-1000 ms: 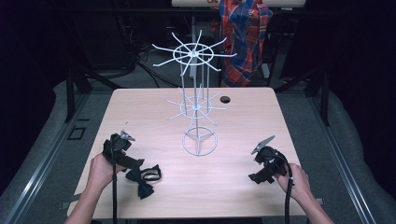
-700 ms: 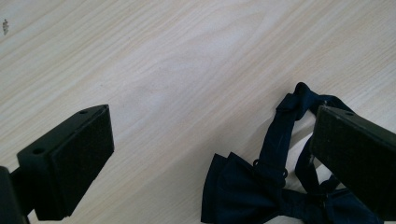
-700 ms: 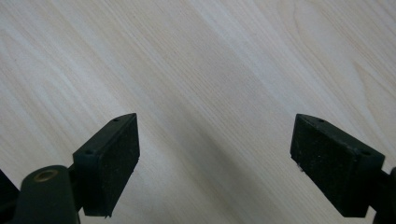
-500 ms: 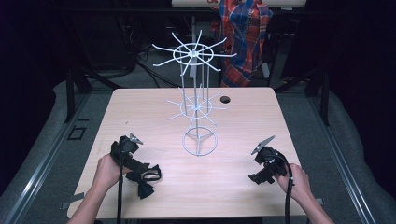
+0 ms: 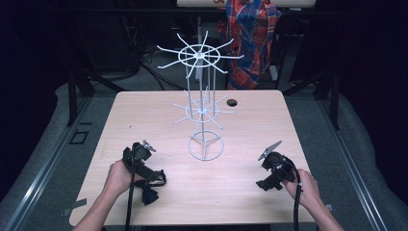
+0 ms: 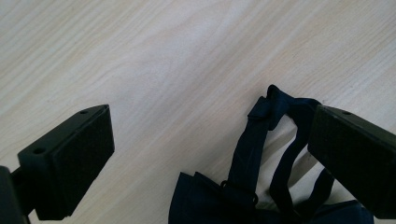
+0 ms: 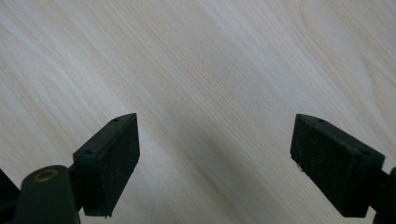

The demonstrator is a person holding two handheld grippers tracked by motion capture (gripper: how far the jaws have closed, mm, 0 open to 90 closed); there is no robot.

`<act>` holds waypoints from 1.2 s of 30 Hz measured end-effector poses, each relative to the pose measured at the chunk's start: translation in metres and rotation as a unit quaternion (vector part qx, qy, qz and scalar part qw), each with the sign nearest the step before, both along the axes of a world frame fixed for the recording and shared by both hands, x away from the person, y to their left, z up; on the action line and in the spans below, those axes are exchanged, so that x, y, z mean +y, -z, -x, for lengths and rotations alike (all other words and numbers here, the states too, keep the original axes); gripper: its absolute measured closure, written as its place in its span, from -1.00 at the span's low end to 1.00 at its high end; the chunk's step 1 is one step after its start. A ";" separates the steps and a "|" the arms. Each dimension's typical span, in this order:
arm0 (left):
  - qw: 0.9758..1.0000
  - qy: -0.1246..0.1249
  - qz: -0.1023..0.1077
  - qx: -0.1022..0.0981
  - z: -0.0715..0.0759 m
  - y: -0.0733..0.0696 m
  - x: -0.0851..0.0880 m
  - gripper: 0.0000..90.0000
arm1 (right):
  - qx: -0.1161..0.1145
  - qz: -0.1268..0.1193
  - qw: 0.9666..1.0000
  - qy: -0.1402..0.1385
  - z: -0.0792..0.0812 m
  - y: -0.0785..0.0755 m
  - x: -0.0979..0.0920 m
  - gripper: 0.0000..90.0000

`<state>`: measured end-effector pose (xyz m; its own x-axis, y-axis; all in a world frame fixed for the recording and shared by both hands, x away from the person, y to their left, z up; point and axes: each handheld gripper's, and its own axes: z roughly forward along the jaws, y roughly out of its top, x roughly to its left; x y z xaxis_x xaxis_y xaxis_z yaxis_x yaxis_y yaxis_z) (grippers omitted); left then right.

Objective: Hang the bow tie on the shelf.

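Left gripper (image 6: 210, 158) fingers are spread over a black bow tie (image 6: 261, 186); right gripper (image 7: 215, 163) fingers are spread beyond it, over bare tabletop (image 7: 210, 60).

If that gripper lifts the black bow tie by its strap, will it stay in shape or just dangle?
Probably dangle: the bow tie looks like soft cloth, its thin strap lying in loose loops on the table. It seems light and unlikely to slip from the left gripper, whose wide-open jaws have flat pads.

Wire rack (image 5: 202, 113) mid-table (image 5: 250, 202); bow tie (image 5: 150, 187) front-left under left gripper (image 5: 137, 156); right gripper (image 5: 272, 168) front-right; hole (image 5: 232, 102) behind the rack, right.
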<state>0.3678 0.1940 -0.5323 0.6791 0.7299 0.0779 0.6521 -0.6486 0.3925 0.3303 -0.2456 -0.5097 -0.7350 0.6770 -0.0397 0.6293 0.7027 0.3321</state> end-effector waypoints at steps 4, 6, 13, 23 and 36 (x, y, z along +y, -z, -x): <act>1.000 0.002 -0.008 0.005 0.000 0.004 -0.003 -0.75 | 0.002 0.002 1.000 -0.001 0.000 0.000 0.000 -0.66; 1.000 0.009 -0.009 0.012 0.000 0.005 -0.003 -0.62 | -0.001 -0.007 1.000 0.006 0.001 0.002 0.001 -0.66; 0.998 0.046 -0.010 0.030 0.002 0.009 -0.006 0.01 | 0.002 0.007 1.000 -0.001 0.000 0.000 0.001 -0.66; 0.997 0.064 -0.030 0.044 0.004 0.014 -0.009 0.53 | 0.005 0.002 1.000 -0.001 0.000 0.001 0.001 -0.66; 0.997 0.066 -0.029 0.038 0.005 0.012 -0.008 0.89 | 0.005 0.008 1.000 -0.002 0.000 0.001 0.001 -0.66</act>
